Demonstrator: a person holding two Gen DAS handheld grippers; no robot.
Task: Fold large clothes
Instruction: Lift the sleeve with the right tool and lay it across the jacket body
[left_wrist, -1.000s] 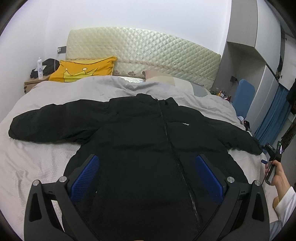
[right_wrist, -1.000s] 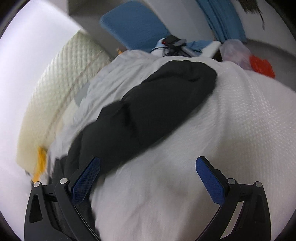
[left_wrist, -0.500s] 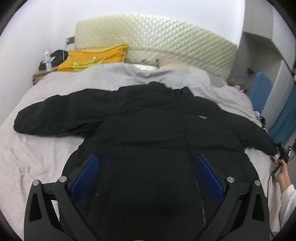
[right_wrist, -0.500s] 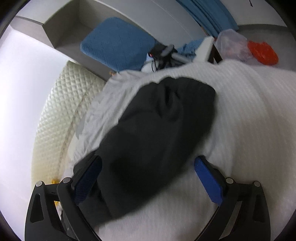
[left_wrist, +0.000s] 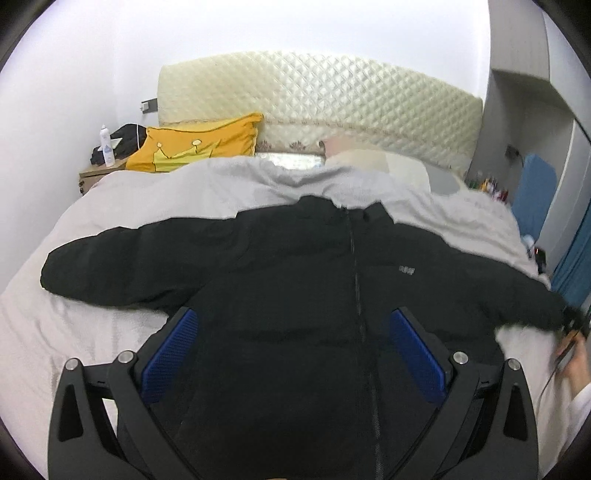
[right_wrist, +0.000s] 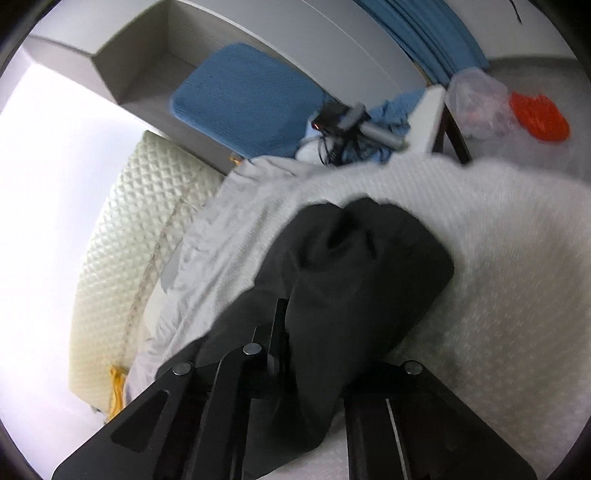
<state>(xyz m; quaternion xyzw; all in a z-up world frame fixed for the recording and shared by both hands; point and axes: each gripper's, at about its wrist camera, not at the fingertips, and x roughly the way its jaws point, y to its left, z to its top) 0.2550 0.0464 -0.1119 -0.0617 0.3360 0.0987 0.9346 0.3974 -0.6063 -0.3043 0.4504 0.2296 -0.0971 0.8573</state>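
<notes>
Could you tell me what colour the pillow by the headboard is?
Orange-yellow pillow with a paler crown print, clearest in the left wrist view.

The jacket (left_wrist: 295, 280) is matt black puffy cloth. The bedspread (right_wrist: 517, 258) looks like pale, finely textured cloth — slightly rough. The headboard (left_wrist: 332, 88) is quilted and glossy cream. The left gripper (left_wrist: 293, 354) — matt black plastic, ribbed blue pads (left_wrist: 168, 354).

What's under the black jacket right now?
The black jacket lies spread on the grey bedspread, which shows all around it. Whatever is beneath its body is covered.
</notes>
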